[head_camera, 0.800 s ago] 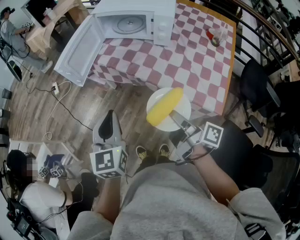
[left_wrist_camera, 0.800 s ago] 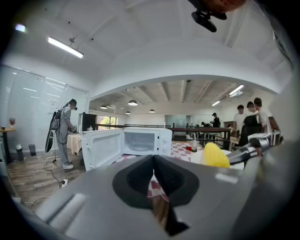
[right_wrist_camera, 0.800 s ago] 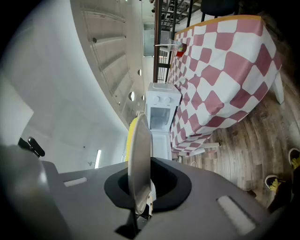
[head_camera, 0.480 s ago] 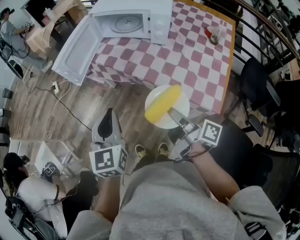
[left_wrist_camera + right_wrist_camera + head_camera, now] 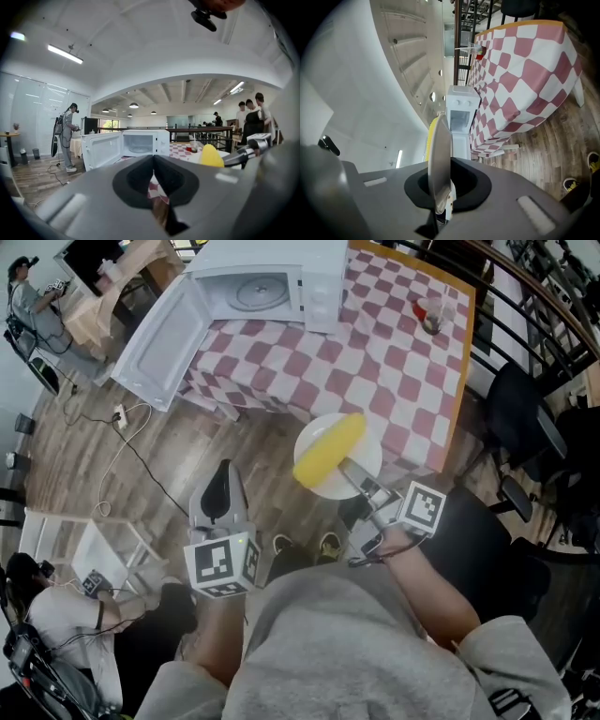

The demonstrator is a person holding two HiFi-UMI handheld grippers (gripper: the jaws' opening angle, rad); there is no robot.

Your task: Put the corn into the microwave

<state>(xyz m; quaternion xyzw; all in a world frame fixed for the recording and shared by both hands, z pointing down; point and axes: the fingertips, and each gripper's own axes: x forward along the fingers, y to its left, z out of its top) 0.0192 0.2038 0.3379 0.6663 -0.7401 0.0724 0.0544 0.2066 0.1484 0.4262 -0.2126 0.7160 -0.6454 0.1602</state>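
Right gripper clamped on rim of round white plate, held level above wooden floor, just short of surface with red-and-white checked cloth. Yellow corn cob lies across plate. Left gripper closed, nothing between jaws, hovering over floor. White microwave stands on surface's far corner, door swung wide open.

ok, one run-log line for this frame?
right gripper: shut on plate rim | corn: lying on plate, not yet in microwave | left gripper: shut, empty | microwave door: open | microwave on checkered table
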